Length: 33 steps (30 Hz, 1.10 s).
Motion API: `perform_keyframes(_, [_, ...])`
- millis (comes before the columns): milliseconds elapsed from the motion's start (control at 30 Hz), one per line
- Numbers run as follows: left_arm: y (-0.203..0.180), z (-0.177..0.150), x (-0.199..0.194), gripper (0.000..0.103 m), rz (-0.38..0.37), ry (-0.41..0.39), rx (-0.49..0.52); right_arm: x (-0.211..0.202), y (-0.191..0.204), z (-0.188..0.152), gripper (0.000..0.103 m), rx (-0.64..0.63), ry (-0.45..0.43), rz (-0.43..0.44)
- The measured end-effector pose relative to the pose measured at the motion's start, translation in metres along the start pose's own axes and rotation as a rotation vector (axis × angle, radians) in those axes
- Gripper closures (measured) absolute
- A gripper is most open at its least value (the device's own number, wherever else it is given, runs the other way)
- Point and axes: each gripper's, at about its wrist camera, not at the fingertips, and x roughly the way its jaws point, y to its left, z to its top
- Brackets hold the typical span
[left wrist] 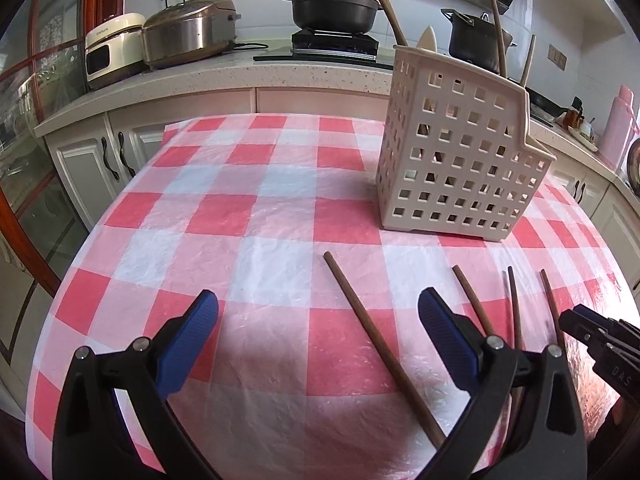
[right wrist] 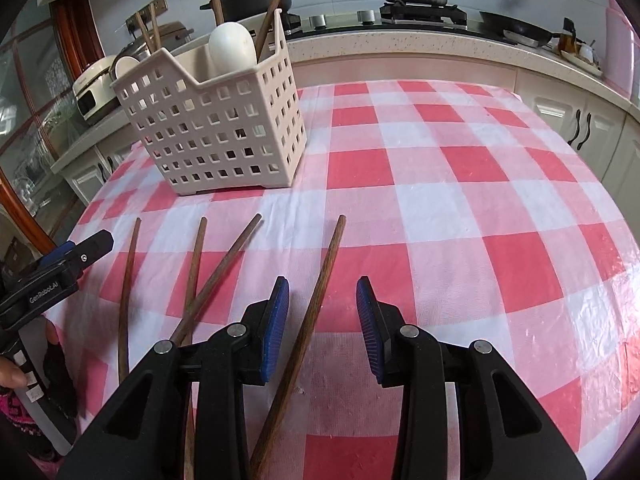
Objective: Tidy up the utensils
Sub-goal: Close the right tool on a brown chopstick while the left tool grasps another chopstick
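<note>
Four wooden chopsticks are lying loose on the checked desk in front of you, and the perforated caddy stands upright at the far side, already holding several chopsticks and a white spoon.

Your right tool has its pads spread apart with nothing held, and the rightmost chopstick runs straight through the gap between them, lying flat on the cloth, touching neither pad as far as I can tell. The other three sit just left of it: two crossing each other and one alone nearest your left tool's tip.

Your left tool is wide open too, empty. One chopstick lies between its pads but closer to the right one, slanting away to the far left.

Expect these sticks to be light, stiff and thin. They look smooth, so they'll likely roll or slip if you pinch off-centre. Take hold around the middle of the shaft so it stays level and doesn't pivot in the pads. The plastic cloth looks slick and wrinkled; press too low and you may drag it. Pick the single stick before the crossed pair, since lifting one of those could flick its neighbour.
</note>
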Motion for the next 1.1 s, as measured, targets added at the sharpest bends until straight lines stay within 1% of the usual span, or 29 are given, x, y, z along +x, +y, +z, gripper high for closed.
perform_keyframes(133, [-0.002,-0.001,0.002,0.006,0.001,-0.004,0.011,0.007,0.003,0.004,0.07,-0.013,0.015,-0.025])
perform_keyframes(167, [-0.002,-0.001,0.002,0.006,0.0,-0.004,0.012,0.008,0.003,0.005,0.072,-0.015,0.02,-0.03])
perform_keyframes(233, [-0.003,-0.001,0.003,0.006,-0.003,-0.001,0.015,0.012,0.006,0.005,0.076,-0.03,0.032,-0.058])
perform_keyframes(300, [-0.003,-0.001,0.004,0.006,-0.01,0.007,0.016,0.014,0.011,0.005,0.077,-0.06,0.033,-0.088])
perform_keyframes(333, [-0.003,0.0,0.005,0.006,-0.012,0.011,0.015,0.015,0.014,0.004,0.079,-0.077,0.032,-0.108])
perform_keyframes(400, [-0.003,0.0,0.007,0.006,-0.019,0.024,0.013,0.017,0.017,0.004,0.089,-0.095,0.031,-0.118])
perform_keyframes(433, [-0.003,0.0,0.009,0.007,-0.021,0.032,0.01,0.017,0.018,0.004,0.09,-0.097,0.031,-0.119])
perform_keyframes(467, [-0.002,0.0,0.01,0.007,-0.023,0.039,0.006,0.017,0.018,0.004,0.093,-0.099,0.031,-0.12])
perform_keyframes(500, [-0.002,0.001,0.013,0.007,-0.026,0.052,-0.004,0.017,0.018,0.004,0.094,-0.099,0.031,-0.118])
perform_keyframes(567, [-0.001,0.001,0.017,0.012,-0.038,0.074,-0.015,0.017,0.016,0.004,0.094,-0.093,0.031,-0.108])
perform_keyframes(633, [-0.003,0.002,0.023,0.021,-0.037,0.102,-0.017,0.017,0.014,0.005,0.094,-0.083,0.031,-0.095])
perform_keyframes(667, [-0.005,0.002,0.025,0.024,-0.035,0.11,-0.014,0.017,0.013,0.005,0.094,-0.078,0.031,-0.088])
perform_keyframes(733, [-0.011,0.002,0.031,0.038,-0.042,0.132,0.001,0.016,0.011,0.005,0.094,-0.068,0.031,-0.074])
perform_keyframes(767, [-0.015,0.001,0.033,0.042,-0.045,0.143,0.013,0.016,0.01,0.005,0.094,-0.064,0.031,-0.068])
perform_keyframes(900, [-0.026,0.0,0.036,0.05,-0.009,0.137,0.049,0.016,0.007,0.005,0.094,-0.055,0.031,-0.047])
perform_keyframes(967, [-0.027,0.0,0.036,0.063,0.003,0.13,0.056,0.015,0.007,0.005,0.094,-0.05,0.03,-0.038])
perform_keyframes(1000, [-0.027,0.0,0.036,0.076,0.01,0.124,0.064,0.015,0.007,0.005,0.094,-0.047,0.03,-0.033])
perform_keyframes(1033, [-0.026,0.0,0.036,0.085,0.009,0.123,0.068,0.015,0.006,0.005,0.094,-0.045,0.03,-0.03])
perform_keyframes(1100, [-0.023,0.0,0.036,0.09,0.003,0.123,0.076,0.015,0.006,0.005,0.094,-0.043,0.03,-0.024])
